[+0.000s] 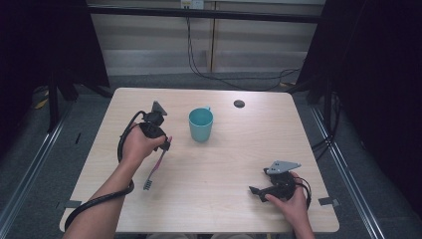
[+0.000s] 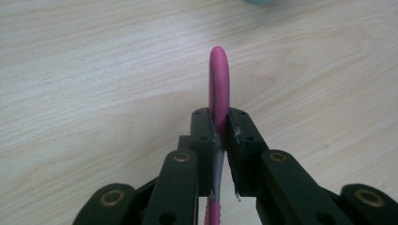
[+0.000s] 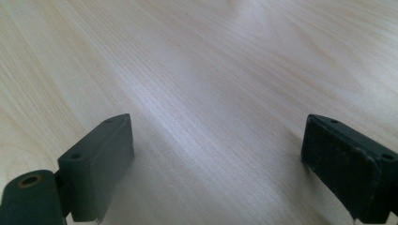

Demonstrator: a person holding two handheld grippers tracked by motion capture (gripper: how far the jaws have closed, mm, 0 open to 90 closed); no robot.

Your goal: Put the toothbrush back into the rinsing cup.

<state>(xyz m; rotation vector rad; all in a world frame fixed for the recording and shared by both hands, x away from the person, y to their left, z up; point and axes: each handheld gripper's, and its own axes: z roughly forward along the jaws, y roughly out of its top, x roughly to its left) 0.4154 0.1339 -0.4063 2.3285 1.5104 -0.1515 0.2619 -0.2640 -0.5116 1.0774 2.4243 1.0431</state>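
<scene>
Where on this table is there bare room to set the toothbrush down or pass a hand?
Bare wood lies between the teal cup and the right claw, and along the table's far right by the dark round hole. It is tighter on the left, where the left claw holds the pink toothbrush near the cup.

Here's the table [image 1: 219, 169]: pale wood, rounded corners, grain running across the top. Just to the right of the left gripper [image 1: 165, 145] and a little beyond it, a teal cup [image 1: 200, 124] stands upright with its mouth open. Past the cup, farther from that gripper, sits a small dark round disc [image 1: 239, 103]. Under the right gripper [image 1: 255, 190] there's pale grain. Grey tape tabs [image 1: 329, 201] mark the near corners, one just right of it.
</scene>
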